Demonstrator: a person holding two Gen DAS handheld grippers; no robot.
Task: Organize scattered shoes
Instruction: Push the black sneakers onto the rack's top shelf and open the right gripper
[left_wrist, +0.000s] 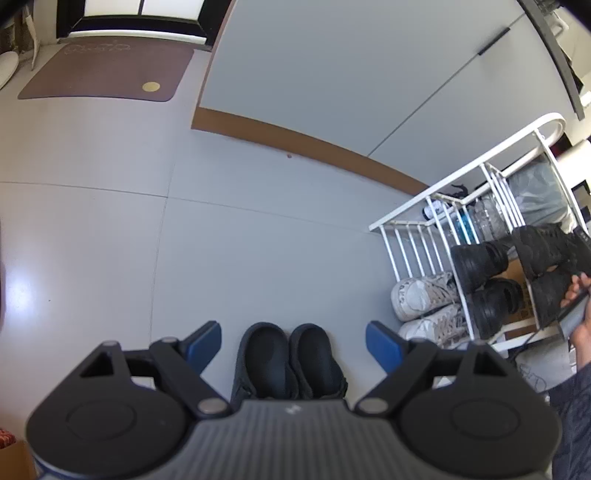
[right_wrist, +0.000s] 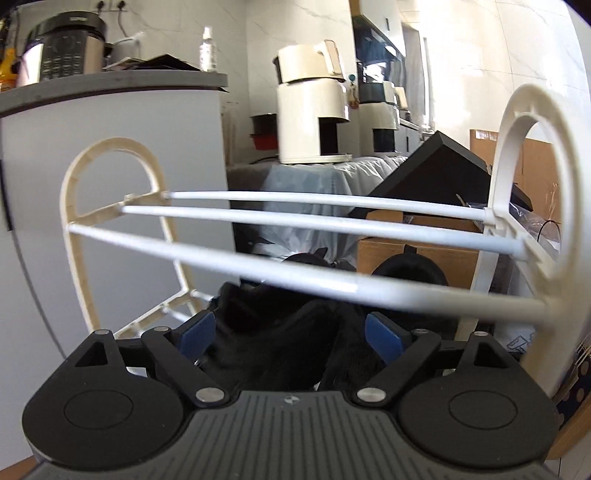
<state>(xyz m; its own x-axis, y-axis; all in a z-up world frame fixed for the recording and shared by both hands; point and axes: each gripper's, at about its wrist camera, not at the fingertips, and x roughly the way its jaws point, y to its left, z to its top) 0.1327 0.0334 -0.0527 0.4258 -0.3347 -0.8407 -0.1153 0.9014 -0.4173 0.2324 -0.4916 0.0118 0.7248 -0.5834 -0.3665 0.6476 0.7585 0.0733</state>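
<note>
In the left wrist view a pair of black slip-on shoes (left_wrist: 288, 363) stands side by side on the grey floor, right under my open left gripper (left_wrist: 293, 345), between its blue pads without touching them. The white shoe rack (left_wrist: 461, 192) stands at the right, with black shoes (left_wrist: 484, 280) on its shelves and white sneakers (left_wrist: 424, 295) on the floor below. In the right wrist view my right gripper (right_wrist: 290, 334) is open at the rack (right_wrist: 295, 254), with a black knit shoe (right_wrist: 280, 339) lying between its pads below the white rails.
A grey cabinet (left_wrist: 332, 74) with a brown base strip runs behind the floor space. A brown mat (left_wrist: 107, 70) lies at the far left. Cardboard boxes (right_wrist: 417, 254), a covered table and white appliances (right_wrist: 314, 103) stand behind the rack. A hand (left_wrist: 580, 291) shows at the right edge.
</note>
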